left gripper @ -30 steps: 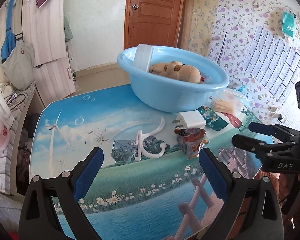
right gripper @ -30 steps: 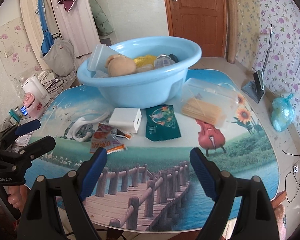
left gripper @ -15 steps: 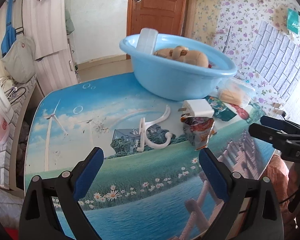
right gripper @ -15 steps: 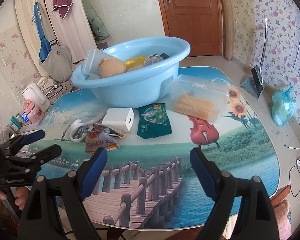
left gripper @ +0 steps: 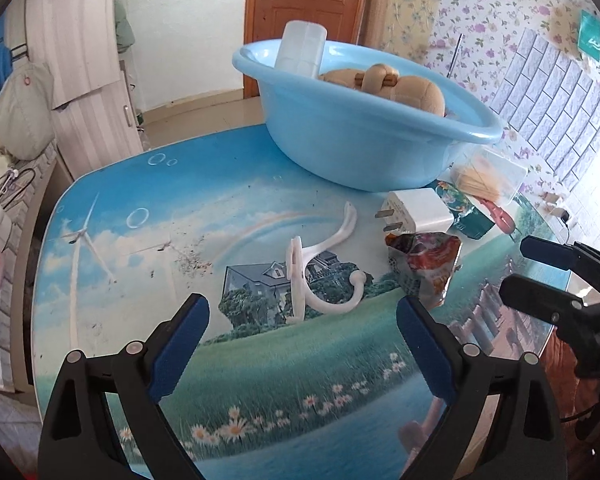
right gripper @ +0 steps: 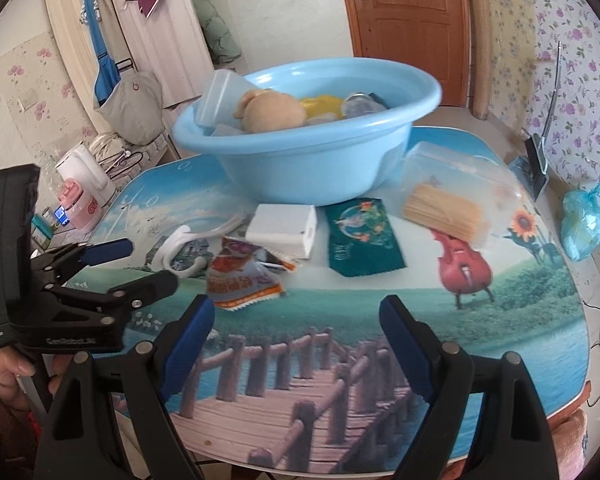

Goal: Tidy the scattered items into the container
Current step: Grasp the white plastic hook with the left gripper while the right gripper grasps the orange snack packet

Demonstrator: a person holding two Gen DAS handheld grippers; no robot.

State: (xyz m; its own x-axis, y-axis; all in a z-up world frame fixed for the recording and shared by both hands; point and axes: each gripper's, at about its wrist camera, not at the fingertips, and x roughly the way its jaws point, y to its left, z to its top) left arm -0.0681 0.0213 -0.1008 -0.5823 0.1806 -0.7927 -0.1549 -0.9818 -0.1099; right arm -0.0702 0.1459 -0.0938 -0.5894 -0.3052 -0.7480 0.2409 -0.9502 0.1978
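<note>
We hold the left gripper (left gripper: pixel 302 344) low over the near part of the table (left gripper: pixel 112 240), its jaws wide apart and with nothing between them. The right gripper (right gripper: pixel 296 344) is the same, wide open and empty, above the printed wooden bridge. Just in front of the left gripper lies a white plastic hook (left gripper: pixel 320 268), flat on the table. Beside it, to the right, is a crumpled orange snack packet (right gripper: pixel 242 278), and a white charger (right gripper: pixel 282 230) rests partly on this packet. A dark green sachet (right gripper: pixel 360 238) lies just beside the charger. Further right there is a clear plastic box (right gripper: pixel 456 208) with thin yellow sticks inside. Behind all these stands the blue basin (right gripper: pixel 312 160), touching or almost touching the charger; we cannot tell which. Inside the basin we see a tan plush toy (right gripper: pixel 274 114), a translucent container (left gripper: pixel 302 50) leaning on the rim, and something yellow.
</note>
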